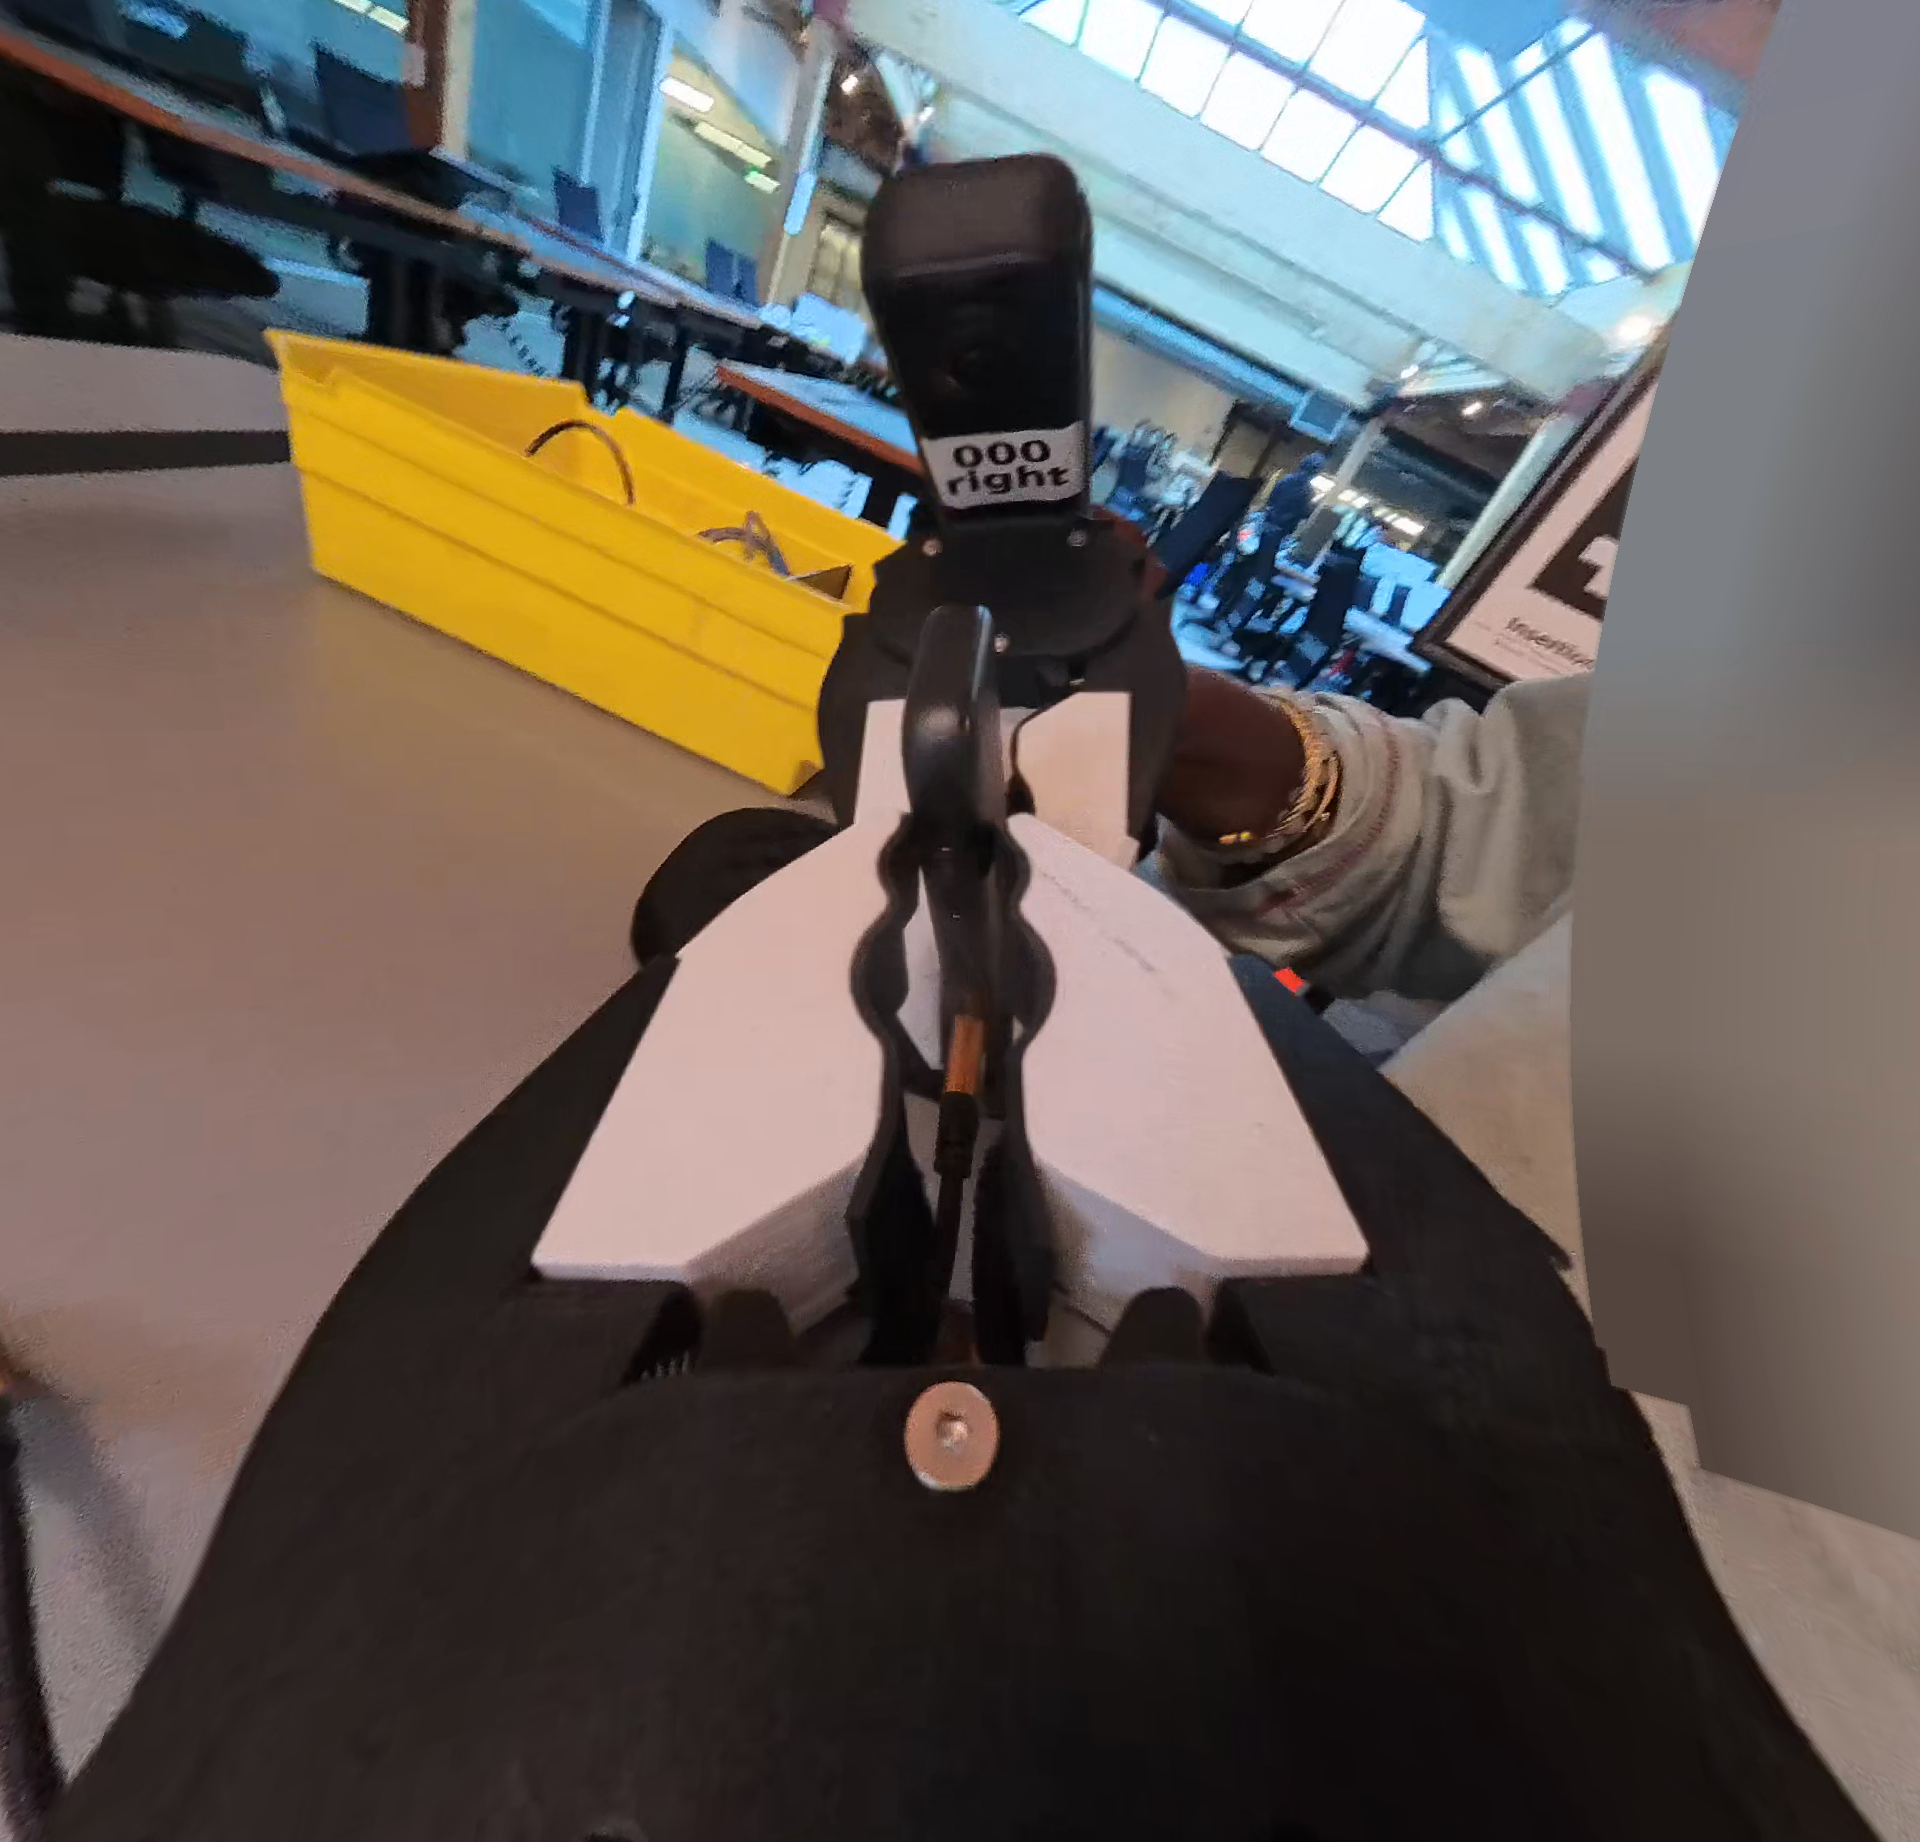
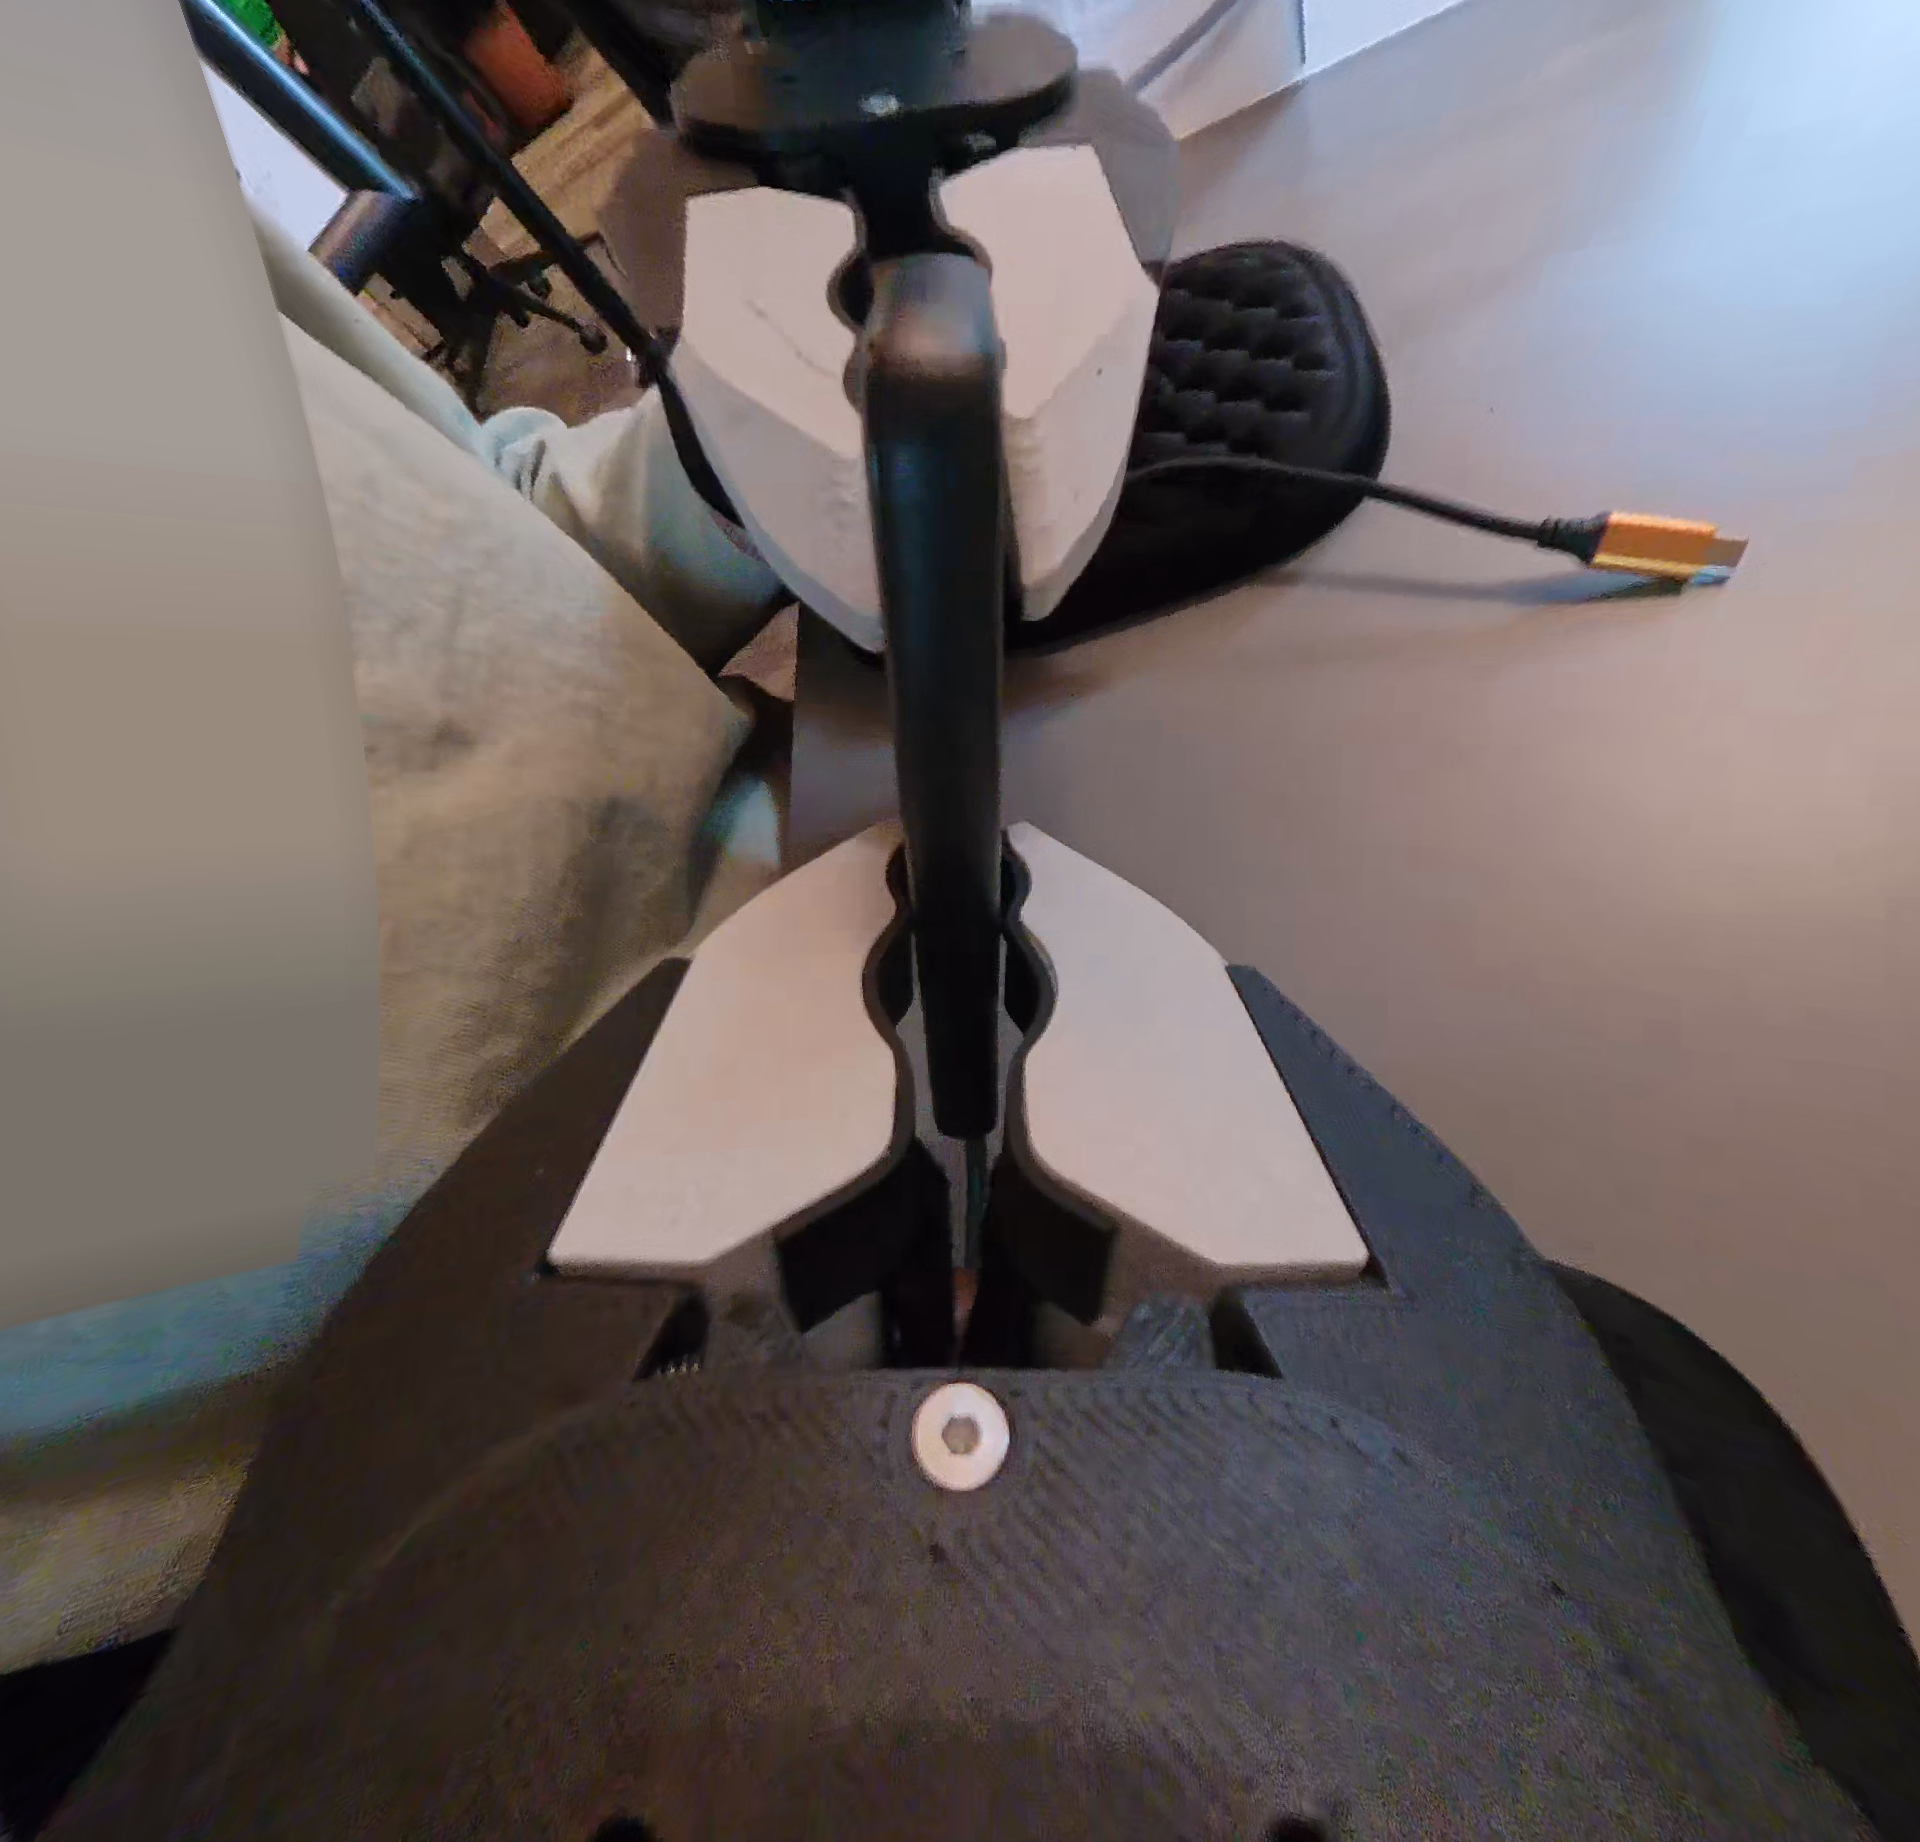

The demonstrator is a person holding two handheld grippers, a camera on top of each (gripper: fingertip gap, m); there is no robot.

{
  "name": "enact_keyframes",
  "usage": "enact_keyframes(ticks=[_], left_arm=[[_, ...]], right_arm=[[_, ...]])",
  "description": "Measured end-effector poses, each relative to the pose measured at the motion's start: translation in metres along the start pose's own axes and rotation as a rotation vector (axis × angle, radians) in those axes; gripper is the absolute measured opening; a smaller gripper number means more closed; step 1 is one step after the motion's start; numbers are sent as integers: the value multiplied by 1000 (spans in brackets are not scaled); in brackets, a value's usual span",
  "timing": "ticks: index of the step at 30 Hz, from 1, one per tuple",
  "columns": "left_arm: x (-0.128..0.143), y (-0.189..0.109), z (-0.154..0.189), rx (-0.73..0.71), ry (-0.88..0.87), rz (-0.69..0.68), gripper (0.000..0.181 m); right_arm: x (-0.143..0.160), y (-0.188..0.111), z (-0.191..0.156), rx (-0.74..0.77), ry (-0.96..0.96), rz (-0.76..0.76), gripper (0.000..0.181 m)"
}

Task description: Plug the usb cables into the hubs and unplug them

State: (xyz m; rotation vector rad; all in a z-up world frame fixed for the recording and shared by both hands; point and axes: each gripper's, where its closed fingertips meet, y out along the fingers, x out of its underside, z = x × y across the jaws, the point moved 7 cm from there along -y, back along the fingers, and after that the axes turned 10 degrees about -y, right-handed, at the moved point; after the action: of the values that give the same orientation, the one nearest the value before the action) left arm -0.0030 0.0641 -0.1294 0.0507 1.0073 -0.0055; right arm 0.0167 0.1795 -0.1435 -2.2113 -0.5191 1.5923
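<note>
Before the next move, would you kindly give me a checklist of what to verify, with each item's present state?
1. Grip on the hub: the right tool is shut on it. Ok.
2. Grip on the gold-collared plug: the left tool is shut on it. Ok.
3. Alignment: plug and hub lie along one line between the two facing tools. Ok.
4. Plug fully seated in the hub: the fingers hide the joint. Cannot tell.
5. The spare cable: its plug end lies on the table, apart from both tools. Ok.
6. The yellow bin: off to the side, apart from the tools. Ok.
</note>
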Motion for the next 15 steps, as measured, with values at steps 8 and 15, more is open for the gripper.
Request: enact_keyframes(ticks=[8, 15], left_arm=[[4, -4, 0, 25, 31, 51, 12], [-2, -9, 6, -44, 97, 44, 25]], right_arm=[[2, -14, 3, 11, -30, 370, 18], [6, -15, 7, 37, -53, 425, 12]])
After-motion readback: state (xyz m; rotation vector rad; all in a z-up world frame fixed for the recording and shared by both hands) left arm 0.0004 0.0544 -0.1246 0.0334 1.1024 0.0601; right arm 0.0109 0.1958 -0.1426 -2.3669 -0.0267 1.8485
